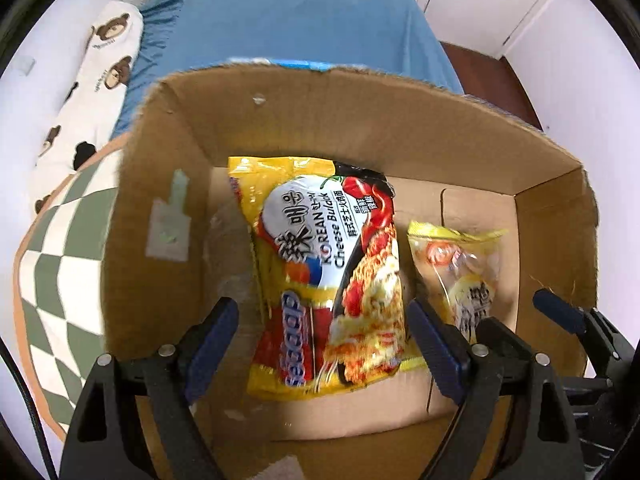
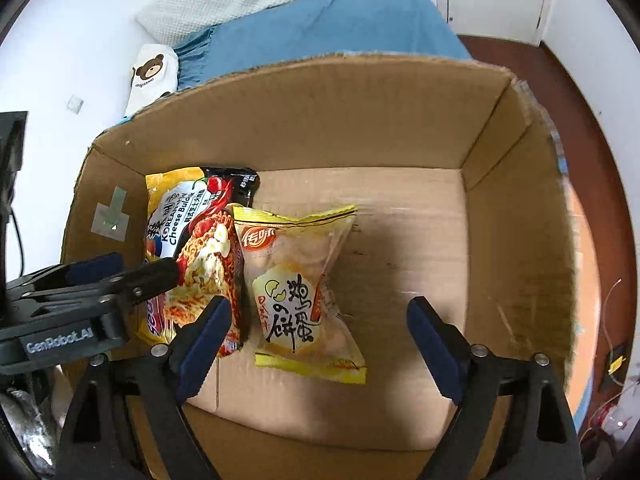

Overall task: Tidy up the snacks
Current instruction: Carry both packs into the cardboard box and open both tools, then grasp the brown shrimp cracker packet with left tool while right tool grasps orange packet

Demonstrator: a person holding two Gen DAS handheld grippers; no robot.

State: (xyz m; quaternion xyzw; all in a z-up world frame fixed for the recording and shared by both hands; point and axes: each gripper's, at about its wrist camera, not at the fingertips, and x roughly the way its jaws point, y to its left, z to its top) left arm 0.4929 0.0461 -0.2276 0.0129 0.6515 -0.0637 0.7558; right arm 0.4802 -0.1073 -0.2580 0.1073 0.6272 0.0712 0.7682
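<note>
Inside the cardboard box [image 2: 360, 120], I hold my left gripper [image 1: 324, 340] astride the noodle packet [image 1: 324, 272], jaws apart; my right gripper [image 2: 320, 332] gapes over the egg-biscuit bag [image 2: 300, 292]. Best lift clear without snagging either.

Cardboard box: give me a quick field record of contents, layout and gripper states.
container: cardboard box, open top
item 1: Korean cheese noodle pack, lying on the box floor near the left wall
item 2: yellow egg-cake snack bag, lying flat just right of the noodle pack
free space: right part of the box floor bare
left gripper: open, straddling the noodle pack, pads not pressing
right gripper: open, over the snack bag, not gripping
surroundings: blue blanket behind the box
</note>
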